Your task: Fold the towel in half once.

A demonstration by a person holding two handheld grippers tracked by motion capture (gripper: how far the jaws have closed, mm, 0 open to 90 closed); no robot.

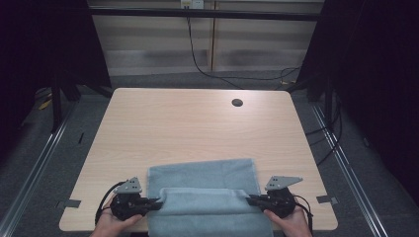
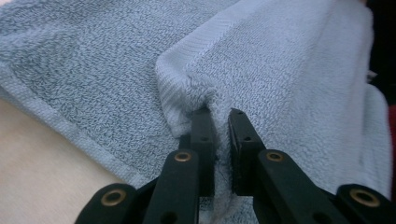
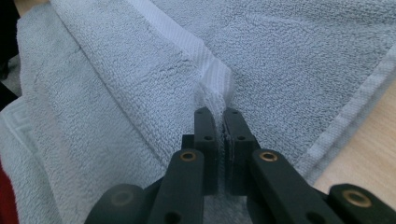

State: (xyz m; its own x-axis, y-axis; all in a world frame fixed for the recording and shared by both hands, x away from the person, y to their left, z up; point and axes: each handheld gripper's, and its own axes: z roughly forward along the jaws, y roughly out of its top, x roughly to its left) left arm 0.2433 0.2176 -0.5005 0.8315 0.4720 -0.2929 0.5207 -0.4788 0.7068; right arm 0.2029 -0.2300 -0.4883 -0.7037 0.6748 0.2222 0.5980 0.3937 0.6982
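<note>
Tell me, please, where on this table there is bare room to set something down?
The table is bare from the towel's far edge back to the cable hole, plus narrow strips left and right of the towel. The near edge is crowded: left gripper and right gripper pinch the towel's fold.

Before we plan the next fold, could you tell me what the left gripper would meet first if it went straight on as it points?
Probably only more of the towel it already pinches: the left gripper points across the fold toward the right gripper.

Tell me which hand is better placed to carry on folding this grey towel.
Neither alone: the left gripper and right gripper each pinch a corner of the grey towel, level at opposite ends of the fold. Probably move both together.
</note>
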